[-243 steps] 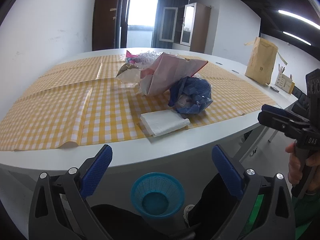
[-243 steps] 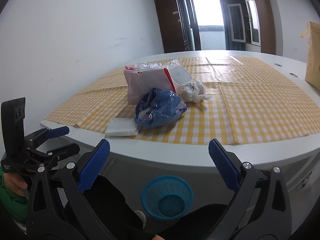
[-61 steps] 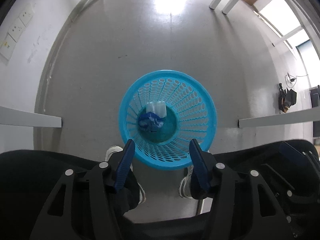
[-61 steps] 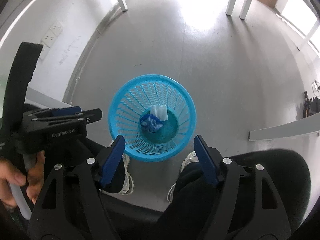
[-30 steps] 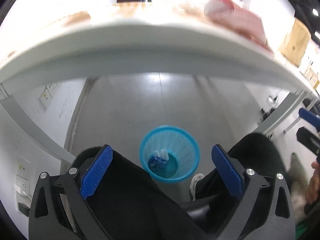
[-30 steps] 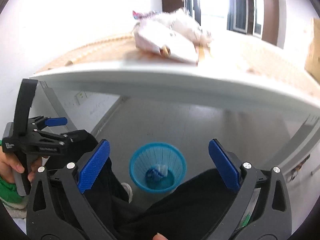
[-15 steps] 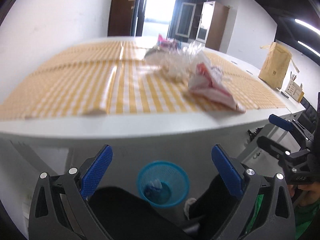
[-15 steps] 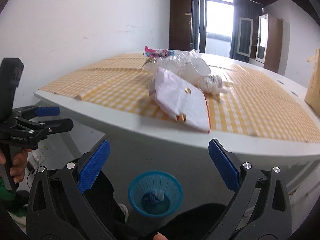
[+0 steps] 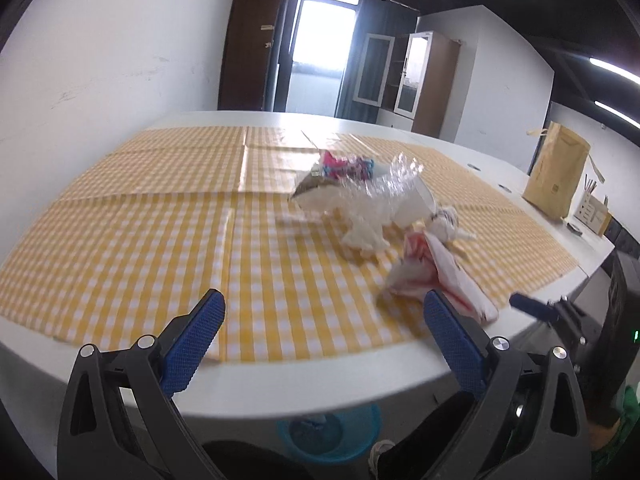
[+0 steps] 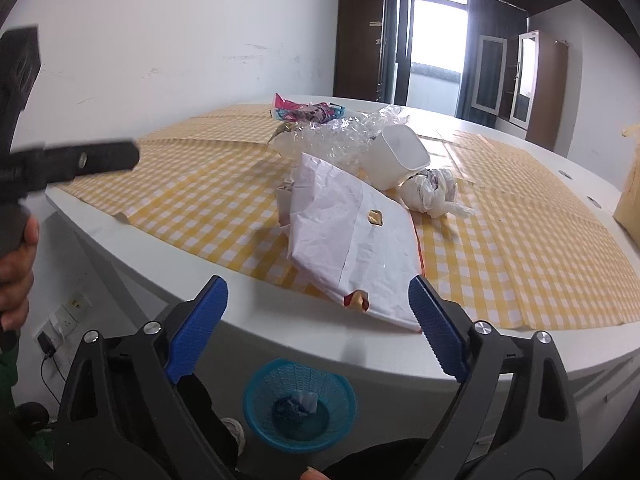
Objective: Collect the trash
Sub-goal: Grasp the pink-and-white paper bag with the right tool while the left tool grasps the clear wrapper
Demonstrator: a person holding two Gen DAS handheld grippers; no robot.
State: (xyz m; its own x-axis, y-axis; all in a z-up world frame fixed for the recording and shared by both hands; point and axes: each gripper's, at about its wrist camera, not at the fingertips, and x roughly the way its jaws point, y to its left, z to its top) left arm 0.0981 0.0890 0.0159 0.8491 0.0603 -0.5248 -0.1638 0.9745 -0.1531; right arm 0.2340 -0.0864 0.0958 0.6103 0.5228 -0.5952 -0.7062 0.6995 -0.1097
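Overhead, ceiling strip lights (image 9: 608,65); below, checkered tablecloth (image 9: 160,216)

White walls (image 9: 120,40), bright glass door (image 9: 320,40); brown cabinets (image 10: 540,88), white table (image 9: 360,384)

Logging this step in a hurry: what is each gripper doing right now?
Left gripper: open, holding nothing.
Right gripper: open, jaws closing, nothing pressed between them; the white paper bag lies just ahead.

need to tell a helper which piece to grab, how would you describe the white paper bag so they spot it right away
On the white table with the yellow checked cloth, look at the trash pile's near end. The flat, crumpled white paper bag lies there, its end over the cloth's edge. Unlike the white plastic tub and knotted white plastic bag behind, it has red trim and gold eyelets.
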